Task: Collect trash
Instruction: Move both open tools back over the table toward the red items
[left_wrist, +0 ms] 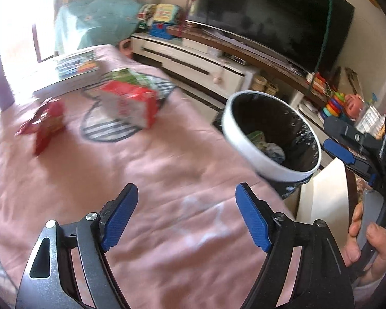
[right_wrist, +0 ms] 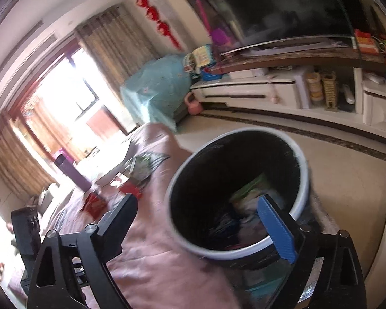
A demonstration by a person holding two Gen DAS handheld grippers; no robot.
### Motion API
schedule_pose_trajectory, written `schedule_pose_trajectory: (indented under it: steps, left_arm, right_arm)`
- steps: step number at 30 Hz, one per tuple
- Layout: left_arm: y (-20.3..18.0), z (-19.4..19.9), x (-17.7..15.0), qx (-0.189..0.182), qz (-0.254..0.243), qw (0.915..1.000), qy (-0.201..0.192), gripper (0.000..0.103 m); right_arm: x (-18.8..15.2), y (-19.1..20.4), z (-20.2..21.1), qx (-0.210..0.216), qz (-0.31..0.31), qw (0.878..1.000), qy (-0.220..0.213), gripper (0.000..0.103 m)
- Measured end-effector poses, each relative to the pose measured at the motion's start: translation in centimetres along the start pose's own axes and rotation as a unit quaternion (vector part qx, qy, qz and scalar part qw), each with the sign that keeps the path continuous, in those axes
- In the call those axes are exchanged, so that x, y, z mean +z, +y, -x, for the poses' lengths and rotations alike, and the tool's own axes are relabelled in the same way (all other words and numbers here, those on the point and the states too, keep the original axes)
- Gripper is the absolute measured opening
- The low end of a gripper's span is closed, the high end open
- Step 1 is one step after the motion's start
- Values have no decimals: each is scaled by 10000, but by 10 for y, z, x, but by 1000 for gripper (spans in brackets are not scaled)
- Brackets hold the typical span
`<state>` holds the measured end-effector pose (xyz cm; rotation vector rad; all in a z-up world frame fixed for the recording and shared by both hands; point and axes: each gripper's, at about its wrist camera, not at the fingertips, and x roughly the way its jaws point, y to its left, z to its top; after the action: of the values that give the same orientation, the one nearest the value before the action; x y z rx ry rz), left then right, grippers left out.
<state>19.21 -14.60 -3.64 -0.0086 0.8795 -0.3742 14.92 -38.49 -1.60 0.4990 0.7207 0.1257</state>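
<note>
Two grippers, both empty, jaws spread. Left gripper [left_wrist: 186,216] low over the pink cloth [left_wrist: 146,170], aimed toward the red-and-white carton [left_wrist: 130,105] and the red wrapper [left_wrist: 42,126], well apart from both, probably lining up the next pick. Right gripper [right_wrist: 200,219] poised above the bin [right_wrist: 238,188] just beside the table edge, likely positioned for a drop. Some trash already down in the bin; green packet [left_wrist: 128,76] behind the carton, untouched.

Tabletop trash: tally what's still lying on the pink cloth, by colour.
Red crumpled wrapper: 1
Red-and-white carton: 1
Green package behind it: 1
Total: 3
Both tools are open and hold nothing.
</note>
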Motion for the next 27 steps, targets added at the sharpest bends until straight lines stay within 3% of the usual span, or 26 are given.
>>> schedule_pose_trajectory:
  steps: [7, 18, 27]
  left_arm:
    - [51, 27, -20, 321, 451, 9983, -165, 83]
    - [111, 47, -52, 722, 1007, 9919, -263, 84]
    - [135, 43, -54, 824, 1140, 9899, -167, 84]
  right_arm:
    - [-26, 58, -20, 344, 702, 9967, 202, 101]
    - [-54, 91, -59, 921, 737, 9893, 855, 101]
    - [-61, 120, -86, 610, 1403, 9822, 1091, 101]
